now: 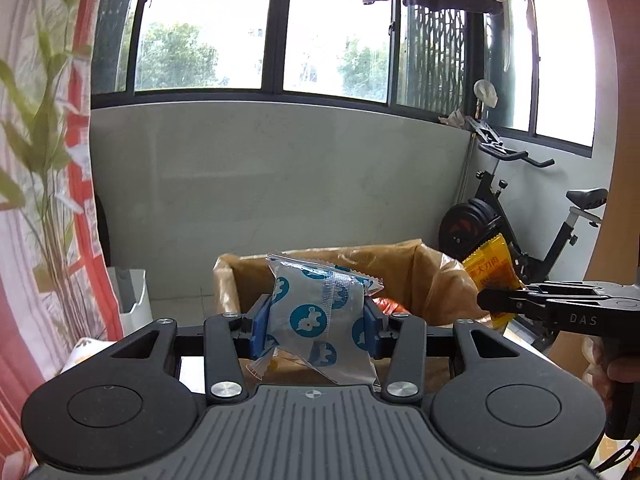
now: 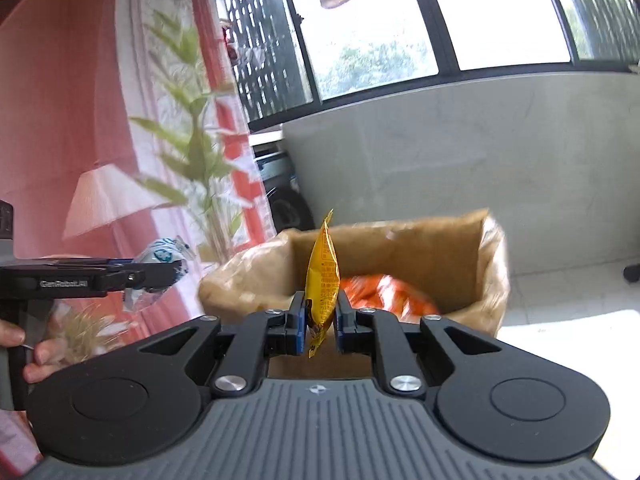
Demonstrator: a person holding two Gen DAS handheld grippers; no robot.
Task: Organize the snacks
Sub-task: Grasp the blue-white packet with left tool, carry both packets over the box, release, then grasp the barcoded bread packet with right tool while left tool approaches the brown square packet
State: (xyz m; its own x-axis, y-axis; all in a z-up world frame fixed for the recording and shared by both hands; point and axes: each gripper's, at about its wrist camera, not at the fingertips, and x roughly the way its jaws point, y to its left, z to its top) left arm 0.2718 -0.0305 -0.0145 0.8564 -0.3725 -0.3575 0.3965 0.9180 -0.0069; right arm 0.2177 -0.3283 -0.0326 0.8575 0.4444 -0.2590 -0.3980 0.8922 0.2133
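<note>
I have the left hand-held gripper (image 1: 316, 326) clamped on a blue-spotted pack (image 1: 320, 320) and the right hand-held gripper (image 2: 322, 322) clamped on a yellow sachet (image 2: 323, 280), its long axis upright. The lined box (image 2: 460, 248) lies just beyond both, orange packs (image 2: 384, 292) inside; neither seems clearly nearer.

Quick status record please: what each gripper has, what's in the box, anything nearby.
left gripper: shut on silver snack packet with blue dots
right gripper: shut on thin yellow snack packet
target: cardboard box with plastic liner, beyond both grippers
box contents: orange packet visible inside
packets released: neither yet
surroundings: exercise bike to the right, green plant to the left
</note>
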